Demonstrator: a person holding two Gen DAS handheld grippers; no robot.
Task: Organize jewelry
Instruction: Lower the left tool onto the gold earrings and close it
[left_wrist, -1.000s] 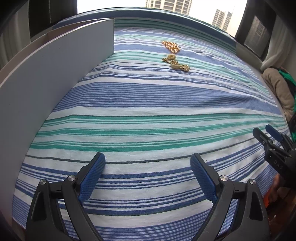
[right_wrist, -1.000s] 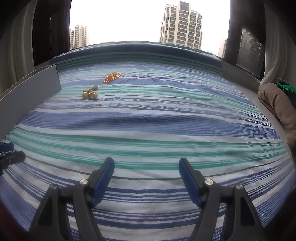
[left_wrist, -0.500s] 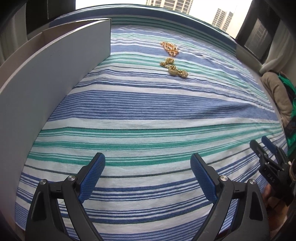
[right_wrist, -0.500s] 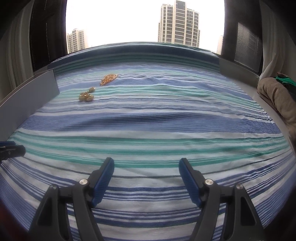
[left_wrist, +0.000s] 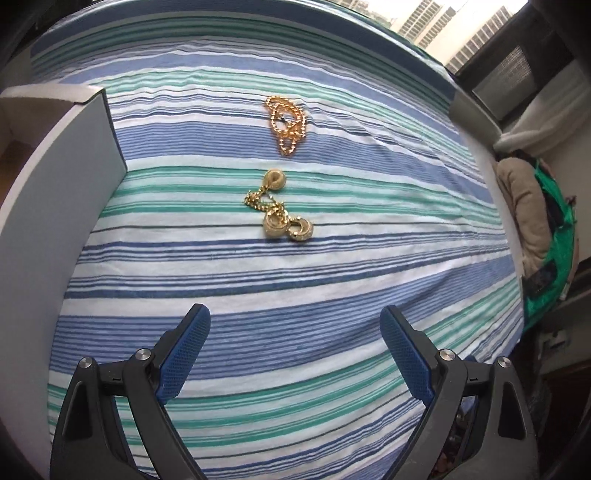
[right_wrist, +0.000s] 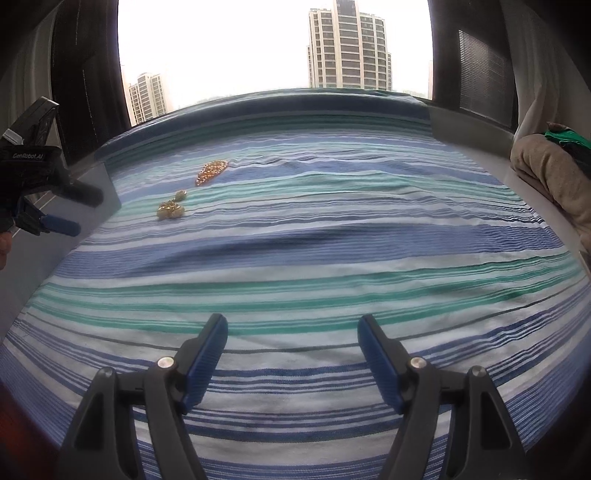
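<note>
My left claw (left_wrist: 294, 354) released, angled down toward gold rings-and-chain cluster (left_wrist: 279, 212) on striped bed (left_wrist: 332, 280), lining up pick; right claw (right_wrist: 291, 354) released, empty, waiting; grey box (left_wrist: 55, 192) beside for sorting.

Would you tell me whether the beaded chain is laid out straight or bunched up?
Bunched up: the beaded chain lies in overlapping loops on the striped sheet, not in a line.

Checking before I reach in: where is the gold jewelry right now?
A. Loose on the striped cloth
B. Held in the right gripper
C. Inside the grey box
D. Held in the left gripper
A: the bead chain and the chain with hoops lie on the striped cloth, clear of both open grippers.
</note>
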